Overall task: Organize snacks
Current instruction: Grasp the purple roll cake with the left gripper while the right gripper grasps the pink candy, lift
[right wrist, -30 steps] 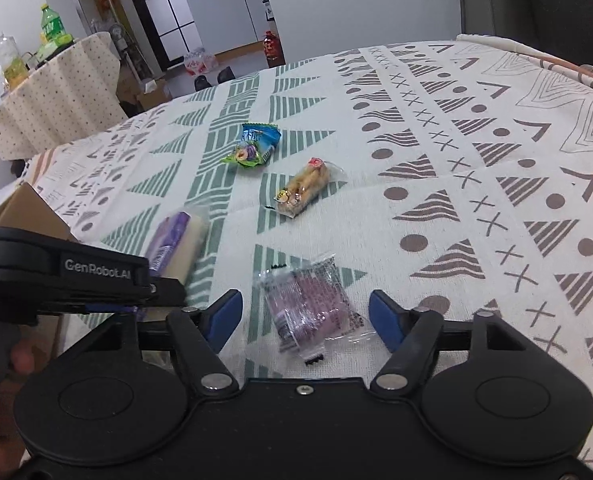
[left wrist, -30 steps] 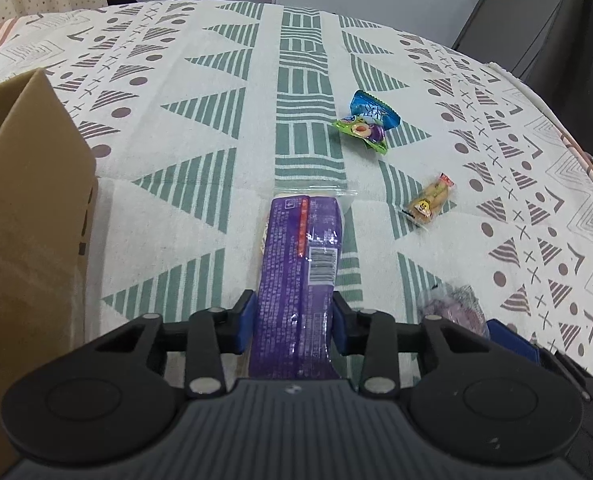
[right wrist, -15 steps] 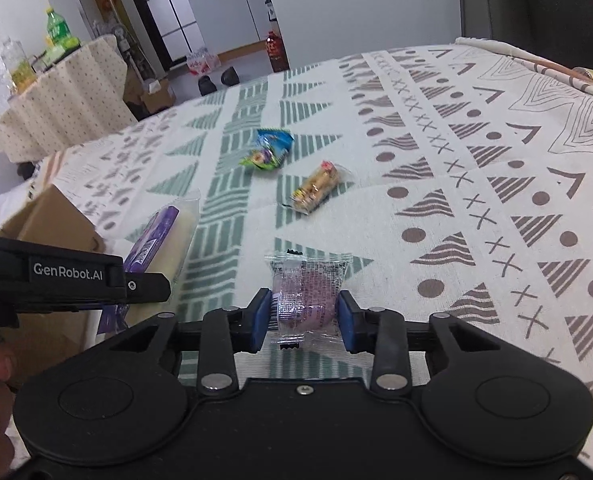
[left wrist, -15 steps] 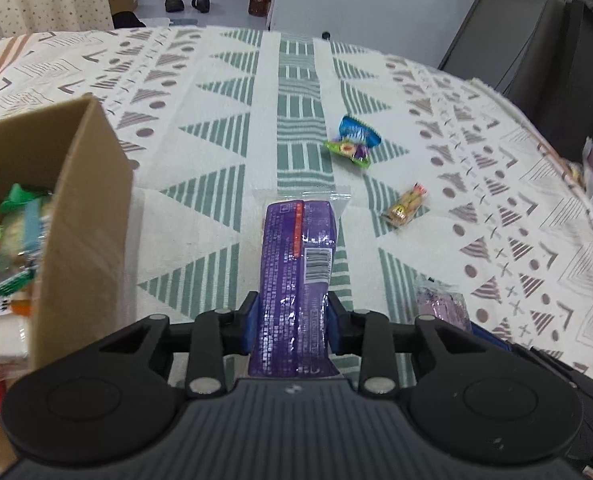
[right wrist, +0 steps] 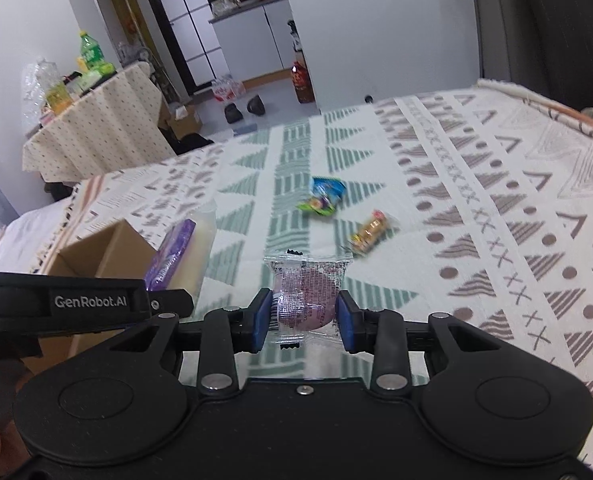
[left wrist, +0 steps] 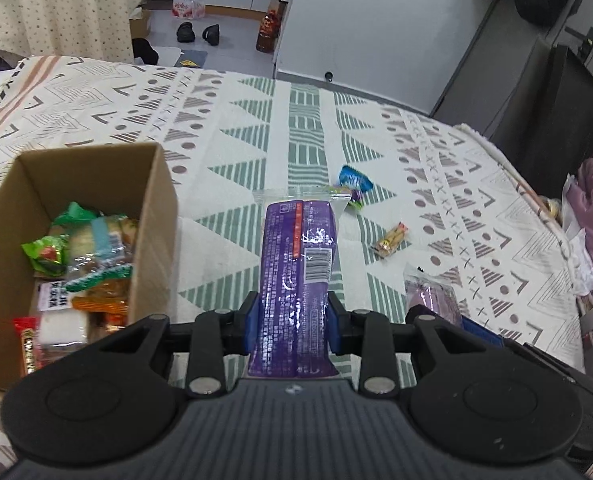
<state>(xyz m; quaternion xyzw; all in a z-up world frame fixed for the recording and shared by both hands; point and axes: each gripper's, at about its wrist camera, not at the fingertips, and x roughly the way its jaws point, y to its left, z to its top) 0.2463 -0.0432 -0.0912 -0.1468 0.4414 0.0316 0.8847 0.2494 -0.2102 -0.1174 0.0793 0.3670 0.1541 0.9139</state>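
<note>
Snacks are on the move: the left claw [left wrist: 292,322] is clamped on a long purple packet [left wrist: 296,276], lifted clear of the patterned cloth [left wrist: 232,152] and hanging just to the right of the cardboard box [left wrist: 152,208], whose open top shows a jumble of wrappers already inside. Over on the right, the right claw [right wrist: 302,320] is pinched on a small clear-wrapped pink snack [right wrist: 306,294], also held up off the surface. So both are loaded, and this reads as the carry stage, with the drop into the box not yet done. Two pieces wait out on the cloth: a blue-green packet [right wrist: 322,196] and, near it, a small yellow-orange one [right wrist: 370,232], apart from each other and well away from the box. Next, I'd judge, the left needs to swing across over the box wall and tip the long packet down before letting go; it is long enough that its far end could catch the near rim. The right should follow behind it, keeping clear so the two tools don't knock, since they sit close side by side already.
</note>
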